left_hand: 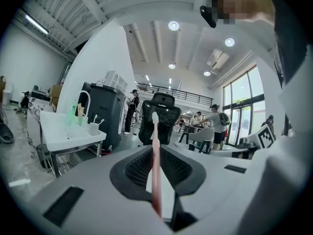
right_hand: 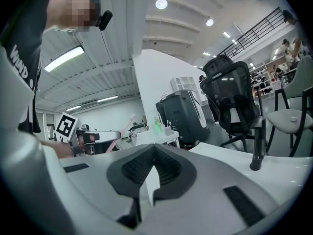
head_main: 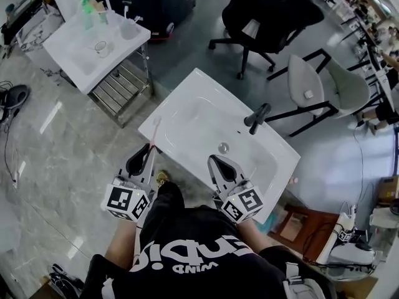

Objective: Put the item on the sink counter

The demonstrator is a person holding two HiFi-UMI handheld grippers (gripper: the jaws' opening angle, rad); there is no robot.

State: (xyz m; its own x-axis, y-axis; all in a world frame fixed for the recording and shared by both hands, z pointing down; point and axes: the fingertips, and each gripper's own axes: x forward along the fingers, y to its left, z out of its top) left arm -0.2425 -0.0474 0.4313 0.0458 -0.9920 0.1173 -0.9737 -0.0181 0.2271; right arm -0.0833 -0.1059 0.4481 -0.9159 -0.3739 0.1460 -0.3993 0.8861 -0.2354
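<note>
My left gripper [head_main: 139, 161] is shut on a pink toothbrush [head_main: 153, 141], whose white bristled head points away from me toward the sink's near left corner. In the left gripper view the pink toothbrush [left_hand: 155, 165] stands upright between the dark pads. The white sink counter [head_main: 181, 101] lies ahead with a black faucet [head_main: 257, 118] and a drain [head_main: 223, 147]. My right gripper [head_main: 225, 167] hovers over the sink's front rim, jaws shut with nothing in them. From the right gripper view the left gripper [right_hand: 93, 142] and the toothbrush [right_hand: 124, 126] show at the left.
A second white sink stand [head_main: 93, 45] with a green bottle [head_main: 84, 6], a glass and a cup stands at the far left. A black office chair [head_main: 265, 17] and a grey chair [head_main: 312, 86] stand behind the sink. Boxes and a device lie on the floor at right.
</note>
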